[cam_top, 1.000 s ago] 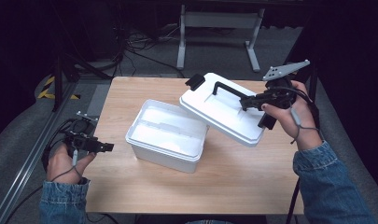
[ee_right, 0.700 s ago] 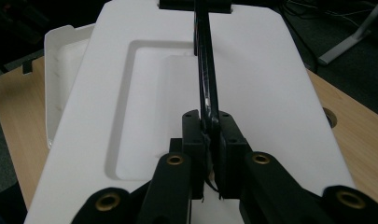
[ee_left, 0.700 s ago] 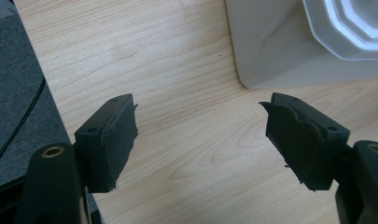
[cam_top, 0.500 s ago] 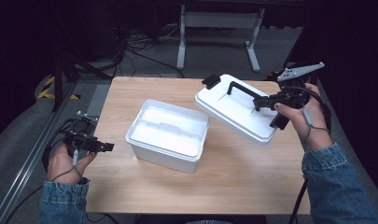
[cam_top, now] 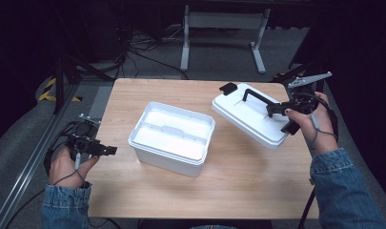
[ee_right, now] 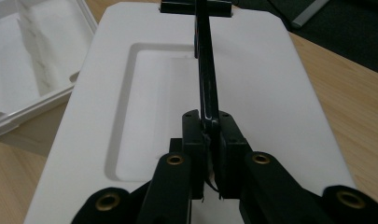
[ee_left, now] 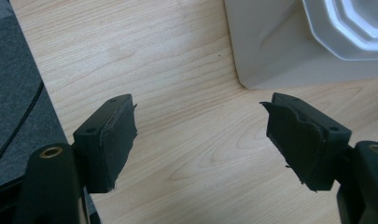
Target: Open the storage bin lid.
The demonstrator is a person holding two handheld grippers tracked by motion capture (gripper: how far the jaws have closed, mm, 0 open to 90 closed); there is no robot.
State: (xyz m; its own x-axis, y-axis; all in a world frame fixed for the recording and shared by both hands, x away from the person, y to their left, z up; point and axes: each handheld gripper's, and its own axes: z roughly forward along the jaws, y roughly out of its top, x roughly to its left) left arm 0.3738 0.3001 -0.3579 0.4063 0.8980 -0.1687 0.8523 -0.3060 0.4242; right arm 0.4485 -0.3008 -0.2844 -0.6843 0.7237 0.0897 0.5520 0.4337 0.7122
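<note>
Left hand-held gripper point(cam_top: 109, 150) sits spread over the bench point(cam_top: 147, 200), the white box point(cam_top: 172, 137) stands open mid-bench, and the right hand-held gripper point(cam_top: 272, 110) pinches the lid's point(cam_top: 248, 117) black handle point(cam_top: 255, 96), lid probably tilted, far right.

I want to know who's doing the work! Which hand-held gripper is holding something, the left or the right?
The right hand-held gripper: its jaws pinch the black handle of the white lid. The left hand-held gripper is open over bare table.
</note>
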